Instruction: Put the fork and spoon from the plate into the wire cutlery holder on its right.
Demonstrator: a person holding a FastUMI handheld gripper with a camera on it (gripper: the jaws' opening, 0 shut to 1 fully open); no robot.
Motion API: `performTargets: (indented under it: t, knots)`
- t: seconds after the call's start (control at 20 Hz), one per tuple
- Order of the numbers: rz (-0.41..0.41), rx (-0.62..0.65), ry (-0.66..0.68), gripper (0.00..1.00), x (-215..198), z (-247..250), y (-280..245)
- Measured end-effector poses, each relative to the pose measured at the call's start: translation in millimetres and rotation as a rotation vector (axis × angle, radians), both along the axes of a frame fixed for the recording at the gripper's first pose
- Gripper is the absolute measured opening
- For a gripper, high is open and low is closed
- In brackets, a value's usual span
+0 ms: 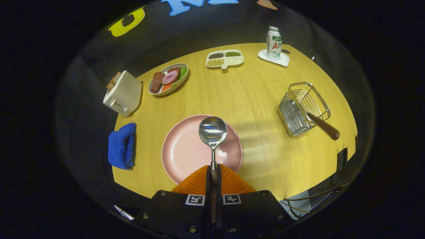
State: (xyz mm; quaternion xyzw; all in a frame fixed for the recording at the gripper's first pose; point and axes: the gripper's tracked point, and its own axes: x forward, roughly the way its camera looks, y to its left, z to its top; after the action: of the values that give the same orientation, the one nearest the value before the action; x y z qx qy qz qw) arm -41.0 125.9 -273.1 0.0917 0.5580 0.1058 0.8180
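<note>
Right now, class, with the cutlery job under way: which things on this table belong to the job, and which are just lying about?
Part of the job:
spoon, clamped in the tool
pink plate
wire cutlery holder, a dark-handled utensil already in it

Lying about:
toaster
blue cloth
food plate
divided dish
can on its coaster

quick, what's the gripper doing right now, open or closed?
Gripper: closed on the spoon handle, holding it over the pink plate.

Colours on the table
Pink plate (186, 154); silver spoon (212, 132); orange ribbed fingers (196, 184); blue cloth (122, 145); cream toaster (123, 93); yellow wood-grain table (245, 93).
</note>
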Motion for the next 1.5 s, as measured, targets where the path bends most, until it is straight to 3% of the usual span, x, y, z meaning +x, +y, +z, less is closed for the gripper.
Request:
performTargets:
  t: [0.5,0.75,1.1,1.5]
  knots:
    - [-0.064,-0.083,0.03,0.05,32,44,-126]
    - [-0.037,-0.157,0.08,0.05,46,40,-173]
    - [0.06,-0.206,0.234,0.05,51,12,-193]
    - [0.098,-0.218,0.417,0.05,54,-13,-195]
